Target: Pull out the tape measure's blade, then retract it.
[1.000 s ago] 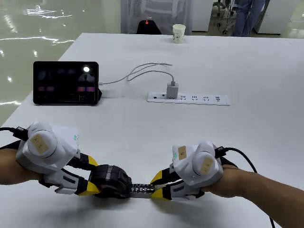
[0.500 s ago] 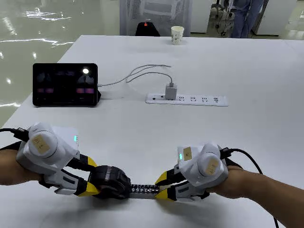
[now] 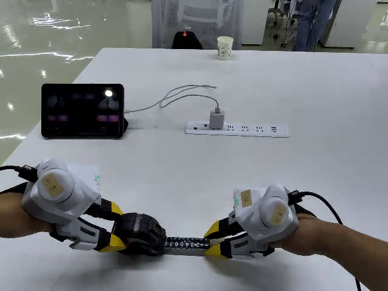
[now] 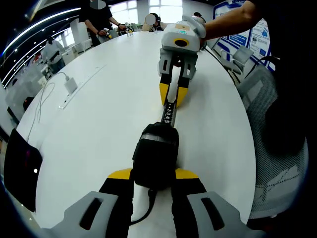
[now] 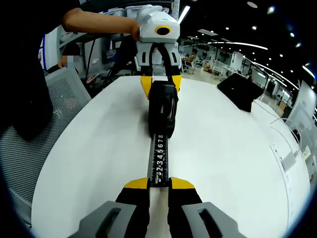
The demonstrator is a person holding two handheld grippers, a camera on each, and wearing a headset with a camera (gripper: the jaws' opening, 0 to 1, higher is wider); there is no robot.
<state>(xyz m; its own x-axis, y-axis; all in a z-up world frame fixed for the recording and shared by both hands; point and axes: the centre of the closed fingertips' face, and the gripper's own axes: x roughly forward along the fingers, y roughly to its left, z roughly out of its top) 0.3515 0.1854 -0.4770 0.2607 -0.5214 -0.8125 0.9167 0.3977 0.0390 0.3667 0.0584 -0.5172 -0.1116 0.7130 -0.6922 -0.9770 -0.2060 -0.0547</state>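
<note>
The big white desk [image 3: 315, 121] carries everything. A dark tablet [image 3: 83, 110] and a power strip [image 3: 237, 128] sit well beyond both grippers, out of the way. Closer in, the left gripper [image 3: 117, 227] is clamped around the black tape measure [image 3: 140, 233], one jaw on each flat side, and the case looks to rest on the desk right between its jaws. The right gripper [image 3: 213, 240] sits near it, off to the side, pinched down on the end of the blade [image 3: 185, 244]. The blade runs as a short straight strip between the two grippers, with the low numbers showing. So the pull-out looks like it's only partway.

Handling-wise, the case is probably chunky, hard and a bit rubbery, so the flat sides make a safe hold. The blade is thin springy metal, likely slick, and the spring should tug back. Best pinch is right at the tip, and easing it home beats letting it snap.
</note>
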